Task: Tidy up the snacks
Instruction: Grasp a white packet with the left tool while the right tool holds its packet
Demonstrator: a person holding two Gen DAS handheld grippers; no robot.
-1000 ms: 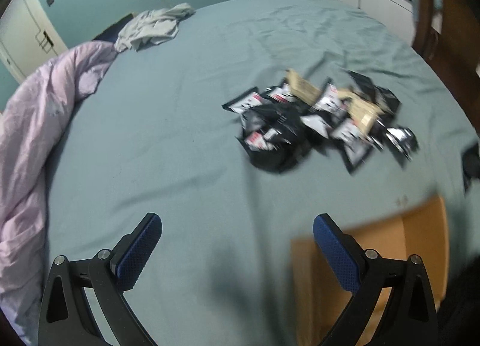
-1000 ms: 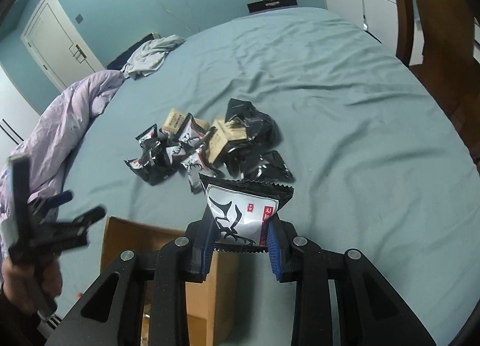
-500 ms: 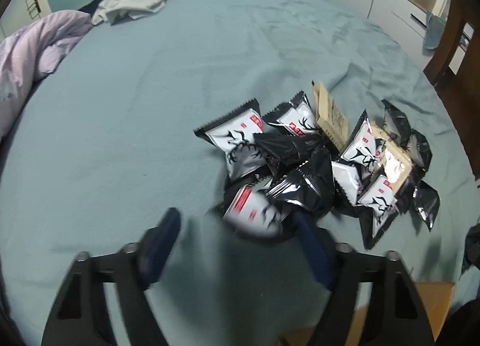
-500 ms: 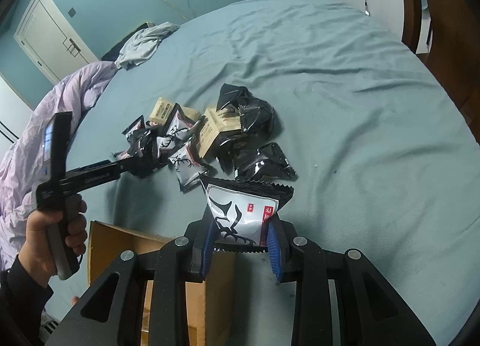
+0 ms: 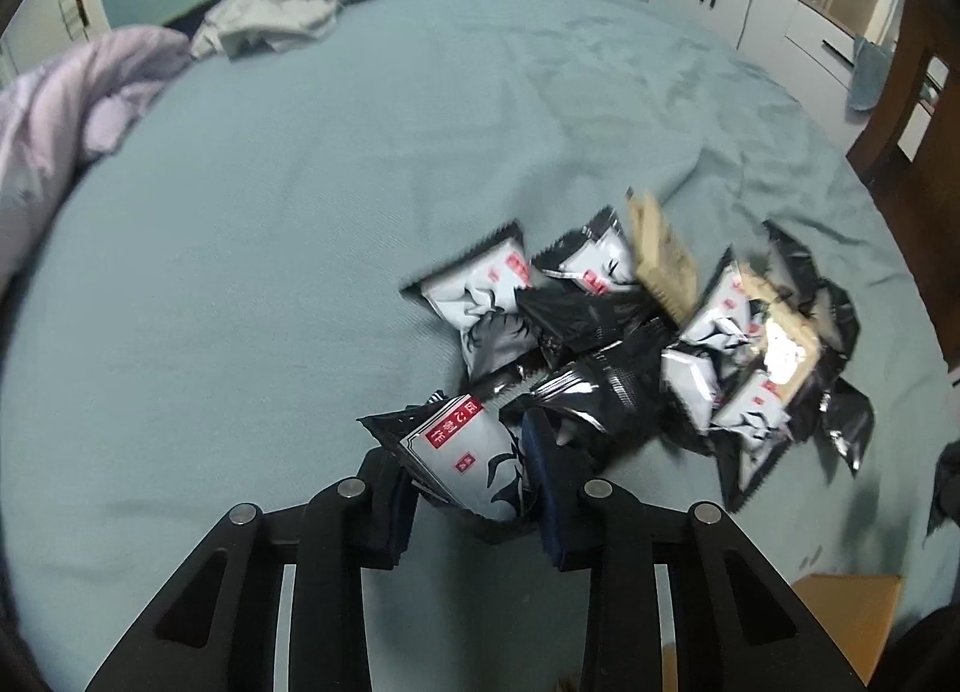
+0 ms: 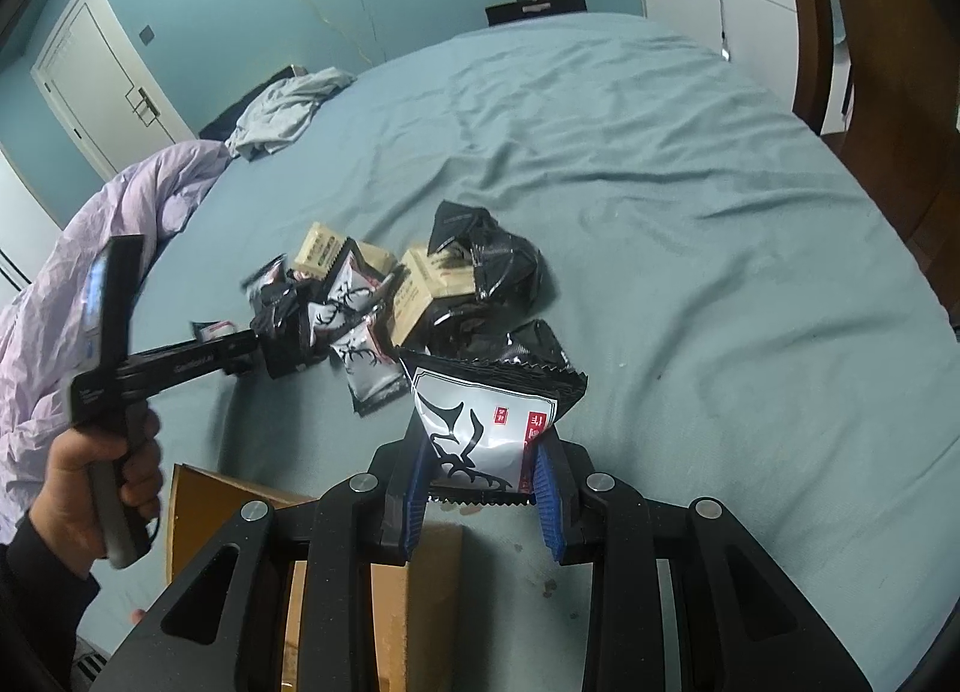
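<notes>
A pile of black-and-white and tan snack packets (image 5: 648, 332) lies on the teal bed; it also shows in the right wrist view (image 6: 408, 296). My left gripper (image 5: 474, 473) is shut on a black-and-white snack packet (image 5: 468, 452) at the near edge of the pile. In the right wrist view the left gripper (image 6: 282, 350) reaches into the pile's left side. My right gripper (image 6: 480, 488) is shut on another black-and-white snack packet (image 6: 486, 422), held above the bed near the open cardboard box (image 6: 240, 512).
The cardboard box's corner (image 5: 846, 626) shows at lower right in the left wrist view. A lilac duvet (image 6: 90, 272) and grey clothes (image 6: 282, 110) lie at the bed's left and far side. White cabinets (image 5: 756, 2) and wooden furniture (image 6: 870, 62) stand on the right.
My left gripper moved forward from beside the box to the pile and closed on a packet at its near edge. My right gripper kept its packet and stayed roughly in place.
</notes>
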